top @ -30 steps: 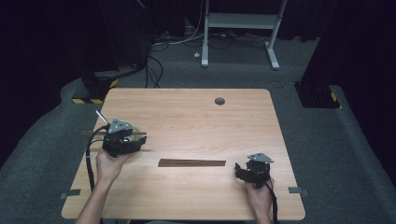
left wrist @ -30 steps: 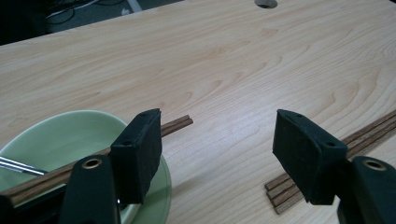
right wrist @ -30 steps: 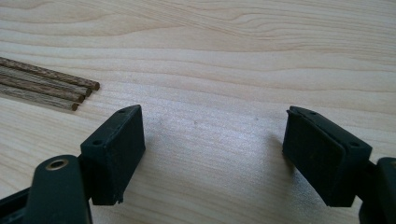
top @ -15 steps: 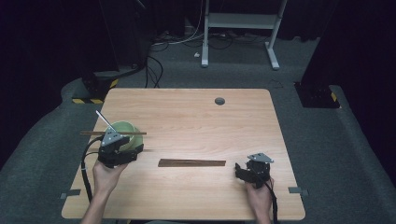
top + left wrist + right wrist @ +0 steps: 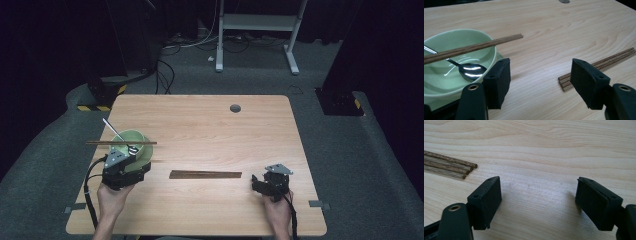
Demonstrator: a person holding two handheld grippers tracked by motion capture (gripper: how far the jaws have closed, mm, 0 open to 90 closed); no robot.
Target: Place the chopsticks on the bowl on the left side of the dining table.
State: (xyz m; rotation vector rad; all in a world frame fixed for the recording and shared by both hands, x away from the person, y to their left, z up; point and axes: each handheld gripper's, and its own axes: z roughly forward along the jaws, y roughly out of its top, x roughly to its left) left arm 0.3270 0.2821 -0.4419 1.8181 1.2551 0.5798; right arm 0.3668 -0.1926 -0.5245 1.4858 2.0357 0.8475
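Both claws, left [image 5: 131,161] and right [image 5: 261,183], rest low, jaws spread.

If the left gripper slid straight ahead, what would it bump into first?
Probably nothing soon: between the open left gripper is bare wooden table. The pale green ceramic bowl sits just beside one jaw, so it might get brushed.

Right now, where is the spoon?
In the high view the spoon sits in the green bowl at the table's left side, under the chopsticks laid across the rim, just ahead of the left tongs.
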